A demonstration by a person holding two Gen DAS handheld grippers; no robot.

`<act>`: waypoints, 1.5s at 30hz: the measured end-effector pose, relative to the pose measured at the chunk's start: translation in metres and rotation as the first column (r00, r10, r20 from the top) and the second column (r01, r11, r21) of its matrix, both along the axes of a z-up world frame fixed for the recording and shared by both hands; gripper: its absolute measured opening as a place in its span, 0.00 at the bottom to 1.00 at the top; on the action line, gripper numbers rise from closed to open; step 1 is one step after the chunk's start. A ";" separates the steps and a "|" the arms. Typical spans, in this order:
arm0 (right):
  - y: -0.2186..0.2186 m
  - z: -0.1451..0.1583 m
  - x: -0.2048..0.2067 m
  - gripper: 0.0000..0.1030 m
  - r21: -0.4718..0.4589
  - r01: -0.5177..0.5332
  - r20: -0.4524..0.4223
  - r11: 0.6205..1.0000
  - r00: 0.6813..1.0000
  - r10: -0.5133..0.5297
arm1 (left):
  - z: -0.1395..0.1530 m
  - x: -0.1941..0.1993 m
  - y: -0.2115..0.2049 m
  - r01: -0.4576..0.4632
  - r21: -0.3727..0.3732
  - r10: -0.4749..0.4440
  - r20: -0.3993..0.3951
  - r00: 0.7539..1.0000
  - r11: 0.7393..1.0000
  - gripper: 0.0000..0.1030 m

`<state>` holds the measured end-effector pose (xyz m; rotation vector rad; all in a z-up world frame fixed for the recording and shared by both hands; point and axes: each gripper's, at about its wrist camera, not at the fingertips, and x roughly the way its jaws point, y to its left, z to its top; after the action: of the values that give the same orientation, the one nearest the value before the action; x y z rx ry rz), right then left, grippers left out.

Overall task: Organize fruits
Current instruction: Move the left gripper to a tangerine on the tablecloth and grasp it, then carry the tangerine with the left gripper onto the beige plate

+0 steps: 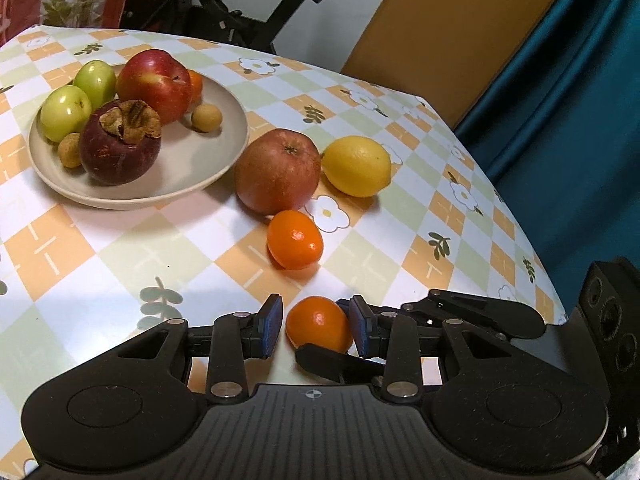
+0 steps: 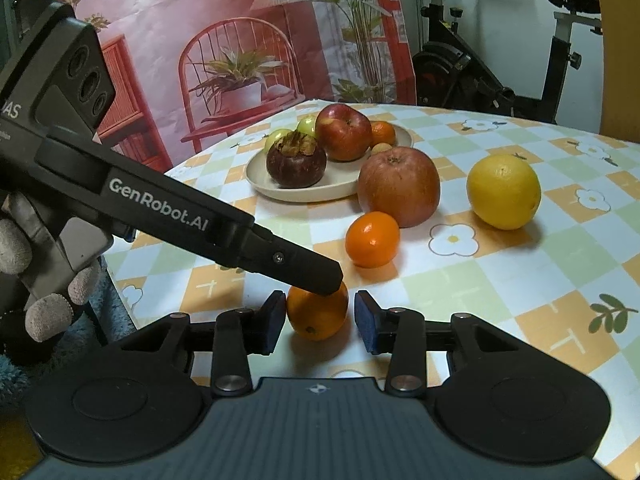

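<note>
While both grippers crowd one mandarin [image 2: 317, 314] lying nearest the camera, well short of the plate [image 1: 224, 120], neither holds it. Left gripper [image 1: 316, 326]: narrow gap, right pad touching, left pad apart. Right gripper [image 2: 316, 316]: jaws slightly ajar around it. Step: grasping. Next: one gripper closes; the other clears.
</note>
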<state>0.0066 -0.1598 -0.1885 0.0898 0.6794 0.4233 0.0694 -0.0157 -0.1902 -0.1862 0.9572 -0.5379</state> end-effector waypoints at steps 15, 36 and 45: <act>-0.001 -0.003 0.002 0.39 0.006 0.005 -0.020 1.000 1.000 -0.005 | -0.004 -0.003 -0.005 0.017 0.012 -0.018 0.017 1.000 1.000 0.37; -0.002 0.022 0.014 0.36 0.023 0.017 0.015 1.000 1.000 -0.017 | 0.029 0.005 -0.001 0.026 0.016 -0.028 0.133 0.991 1.000 0.37; 0.011 0.056 0.044 0.36 0.015 0.001 0.040 1.000 0.999 -0.002 | 0.066 0.034 0.025 -0.009 -0.027 0.013 0.169 0.985 1.000 0.37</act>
<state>0.0511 -0.1484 -0.1328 0.0960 0.6370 0.4275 0.1031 0.0097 -0.1239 -0.1663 0.7836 -0.5473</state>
